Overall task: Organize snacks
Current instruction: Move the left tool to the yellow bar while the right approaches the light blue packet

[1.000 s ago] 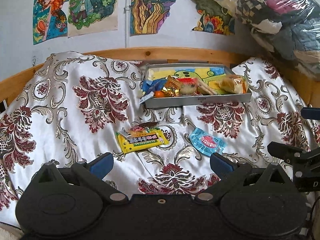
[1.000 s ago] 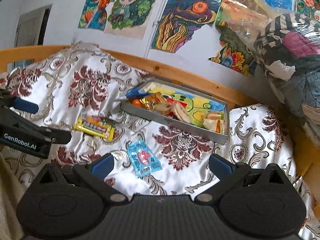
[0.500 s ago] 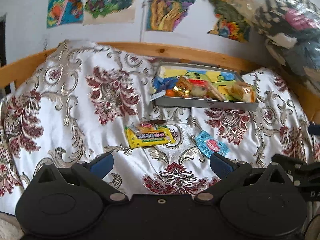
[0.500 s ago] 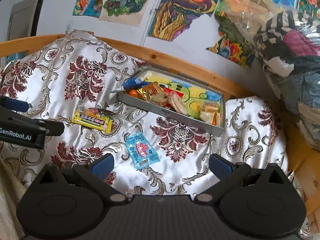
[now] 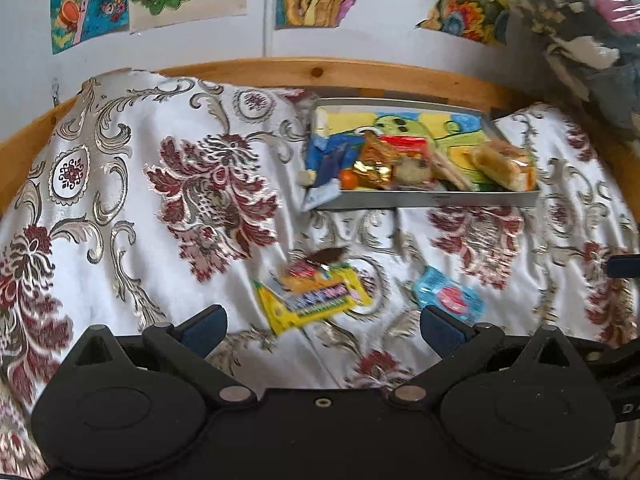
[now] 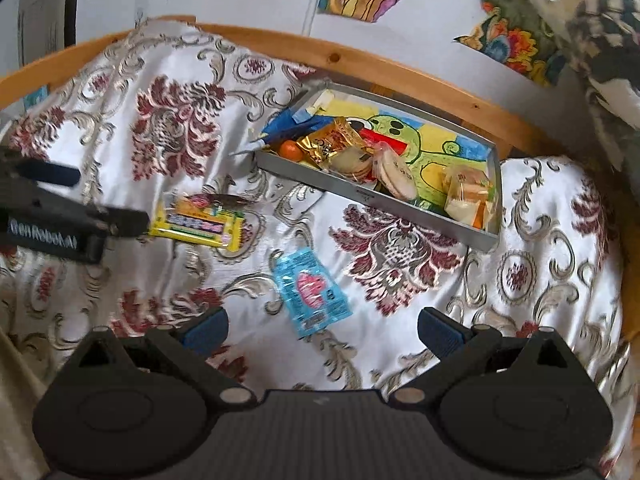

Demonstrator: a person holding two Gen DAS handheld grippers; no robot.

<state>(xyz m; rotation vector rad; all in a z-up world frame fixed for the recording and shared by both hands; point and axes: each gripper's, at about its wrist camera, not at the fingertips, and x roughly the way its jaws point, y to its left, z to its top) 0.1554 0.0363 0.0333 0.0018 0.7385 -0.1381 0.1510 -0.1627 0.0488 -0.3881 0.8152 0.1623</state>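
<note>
Two grippers: my left gripper point(image 5: 322, 326) and right gripper point(image 6: 322, 326) are spread wide, holding nothing.
Yellow snack pack point(image 5: 316, 300): on the bed cover point(image 5: 160, 208), near my left gripper.
Blue snack packet point(image 6: 312, 290): on the cover, near my right gripper.
Snack tray point(image 6: 360, 194): farther back, with other snacks inside.

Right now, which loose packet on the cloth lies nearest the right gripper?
The light blue packet with the pink patch, just ahead of the open right gripper. The yellow packet lies farther left, by the left gripper.
</note>
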